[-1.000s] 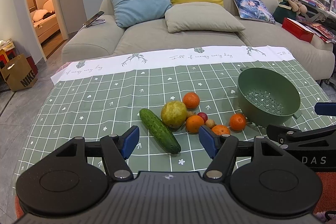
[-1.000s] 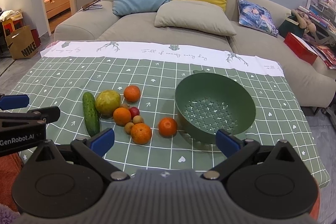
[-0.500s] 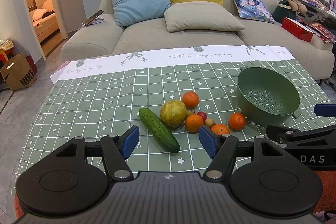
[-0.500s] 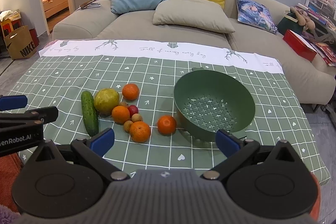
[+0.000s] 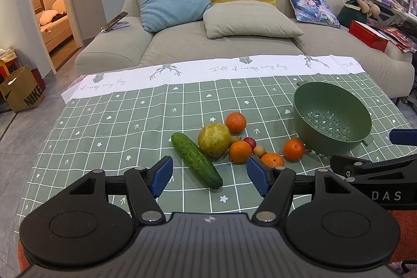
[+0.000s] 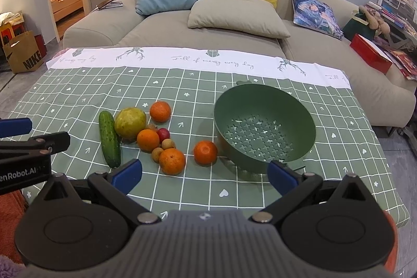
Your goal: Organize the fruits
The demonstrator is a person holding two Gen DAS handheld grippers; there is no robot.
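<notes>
A cluster of fruit lies mid-table: a cucumber, a yellow-green pear-like fruit, several oranges and a few small round fruits, one of them red. A green colander stands empty to their right. My left gripper hovers open near the table's front edge, short of the cucumber's near end. In the right wrist view the same cucumber, oranges and colander show. My right gripper is open and holds nothing, in front of the colander.
A green checked tablecloth with a white far border covers the table. Behind it stands a beige sofa with cushions. A paper bag sits on the floor at left; a red box and papers lie at right.
</notes>
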